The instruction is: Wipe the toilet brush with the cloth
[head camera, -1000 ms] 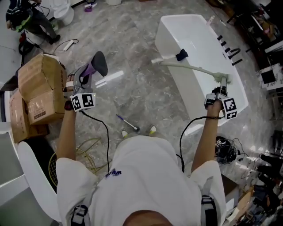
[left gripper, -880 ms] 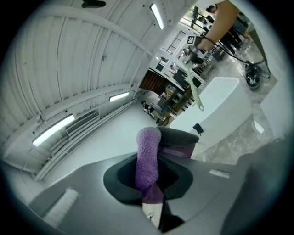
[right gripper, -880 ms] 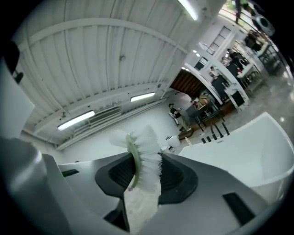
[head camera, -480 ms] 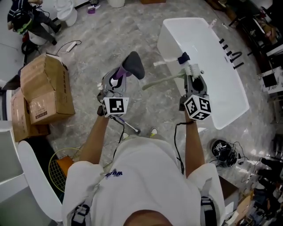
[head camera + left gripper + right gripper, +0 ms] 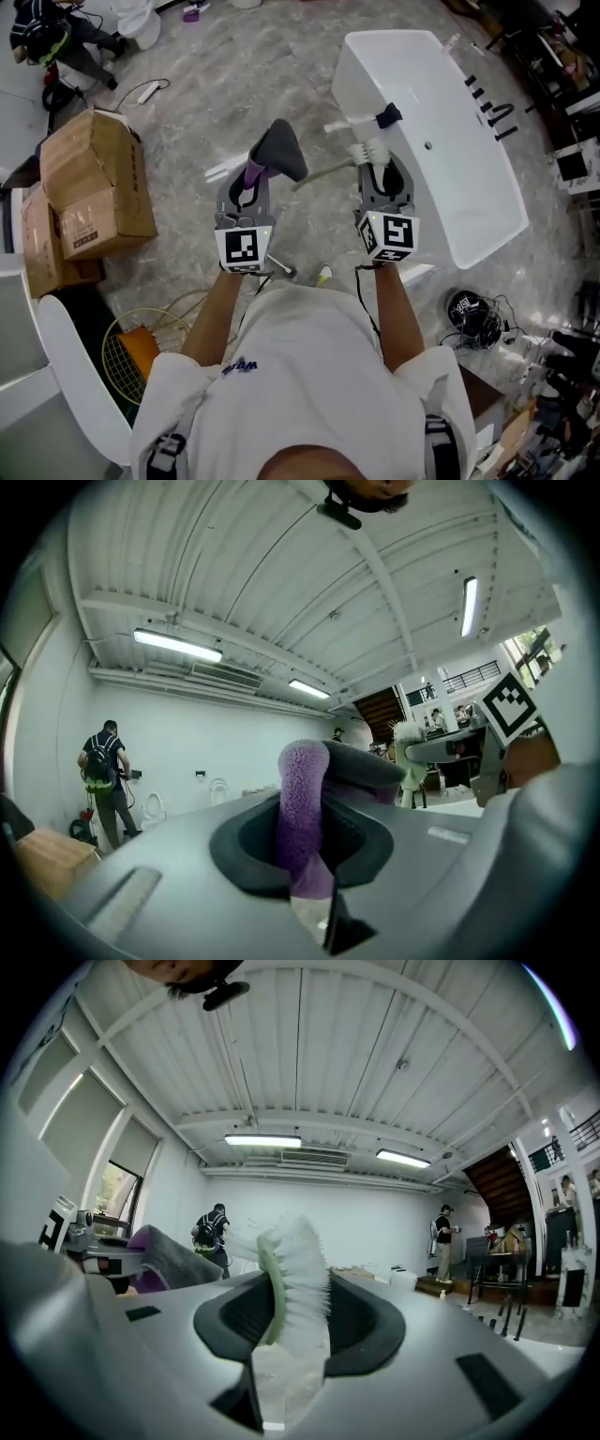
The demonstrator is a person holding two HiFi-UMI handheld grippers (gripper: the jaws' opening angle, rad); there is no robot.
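Note:
My left gripper (image 5: 251,180) is shut on a cloth (image 5: 277,150), grey on one side and purple on the other, which stands up out of the jaws (image 5: 304,799). My right gripper (image 5: 379,176) is shut on the toilet brush (image 5: 369,153) at its white-bristled head (image 5: 292,1274). The pale green handle (image 5: 323,172) runs left toward the cloth and ends just below it. Both grippers are held side by side in front of the person, a short gap apart, pointing level.
A white bathtub (image 5: 450,141) stands to the right with a dark blue piece (image 5: 386,116) on its rim. Cardboard boxes (image 5: 94,183) sit at the left. A pen-like tool (image 5: 274,263), a racket (image 5: 141,342) and a headset (image 5: 473,317) lie on the marble floor. People stand far off.
Both grippers have come in toward each other from the sides and rolled over. The brush has been carried from beside the tub to the middle, next to the cloth.

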